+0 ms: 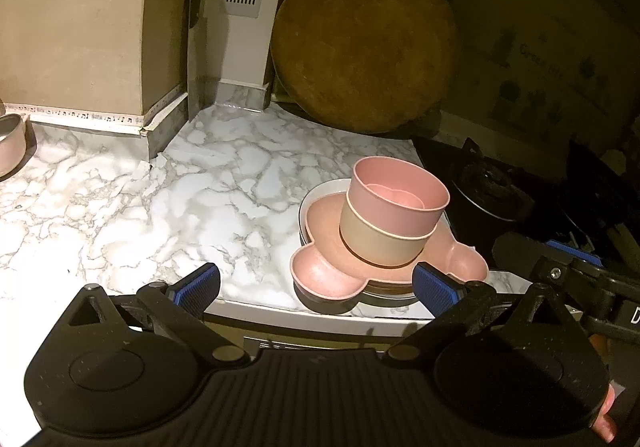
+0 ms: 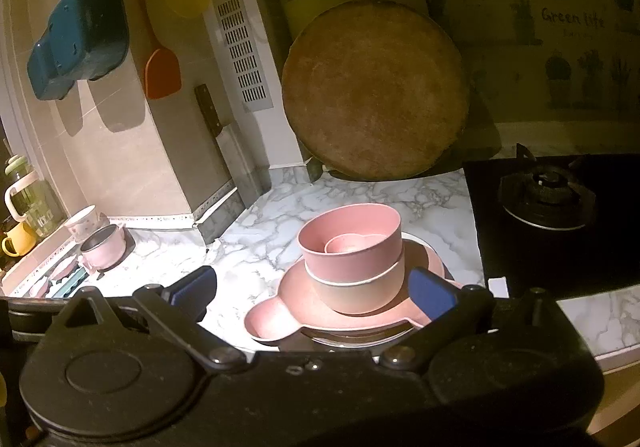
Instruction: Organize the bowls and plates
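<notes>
A pink bowl (image 1: 396, 197) (image 2: 352, 251) sits nested in a beige bowl (image 1: 380, 243) (image 2: 360, 291), with a small pink heart-shaped dish inside it. Both stand on a pink bear-shaped plate (image 1: 320, 271) (image 2: 276, 315), which rests on a white plate (image 1: 320, 191) (image 2: 420, 239) and more plates near the counter's front edge. My left gripper (image 1: 316, 287) hovers open in front of the stack, nothing between its blue pads. My right gripper (image 2: 312, 295) is open too, its fingers either side of the stack's near edge. The right gripper's body (image 1: 580, 275) shows at the left wrist view's right side.
A round wooden board (image 1: 364, 47) (image 2: 374, 91) leans on the back wall. A black gas hob (image 2: 552, 215) lies right of the stack. Mugs (image 2: 102, 247), a yellow cup (image 2: 18, 239) and a jug (image 2: 28, 199) stand far left. A teal basket (image 2: 80, 35) and orange spatula (image 2: 160, 75) hang on the wall.
</notes>
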Motion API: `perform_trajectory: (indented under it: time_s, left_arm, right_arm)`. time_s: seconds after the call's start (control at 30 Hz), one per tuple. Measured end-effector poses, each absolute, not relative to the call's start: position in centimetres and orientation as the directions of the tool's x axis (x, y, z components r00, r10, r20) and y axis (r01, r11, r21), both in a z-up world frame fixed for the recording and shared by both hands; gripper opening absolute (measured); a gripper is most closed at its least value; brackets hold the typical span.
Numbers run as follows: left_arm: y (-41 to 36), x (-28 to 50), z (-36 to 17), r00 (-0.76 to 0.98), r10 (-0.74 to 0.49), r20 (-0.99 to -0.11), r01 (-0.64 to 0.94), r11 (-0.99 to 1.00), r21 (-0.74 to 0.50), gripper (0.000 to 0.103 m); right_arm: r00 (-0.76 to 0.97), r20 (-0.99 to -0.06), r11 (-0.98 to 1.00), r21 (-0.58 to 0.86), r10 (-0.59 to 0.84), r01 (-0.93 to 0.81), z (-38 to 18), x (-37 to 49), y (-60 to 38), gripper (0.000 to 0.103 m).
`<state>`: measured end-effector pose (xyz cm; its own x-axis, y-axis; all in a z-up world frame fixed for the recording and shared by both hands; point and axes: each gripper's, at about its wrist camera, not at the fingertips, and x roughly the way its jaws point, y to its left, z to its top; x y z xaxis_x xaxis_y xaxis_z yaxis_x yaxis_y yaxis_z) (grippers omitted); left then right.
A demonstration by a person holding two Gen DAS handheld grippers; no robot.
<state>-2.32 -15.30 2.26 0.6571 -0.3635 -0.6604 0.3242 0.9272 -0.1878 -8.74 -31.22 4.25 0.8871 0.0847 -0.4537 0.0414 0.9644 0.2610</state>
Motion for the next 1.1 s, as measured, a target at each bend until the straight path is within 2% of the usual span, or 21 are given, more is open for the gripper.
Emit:
perform_trajectory:
  time_s: [1.1]
  left_arm:
    - [-16.6, -2.2, 2.0, 0.63, -0.405, -0.662, 0.379, 0.905, -0.193, 0.103]
  right_arm:
    - [0.882, -0.47, 0.958, 0.266, 0.033, 0.106, 4.1, -9.4, -32.1, 0.103]
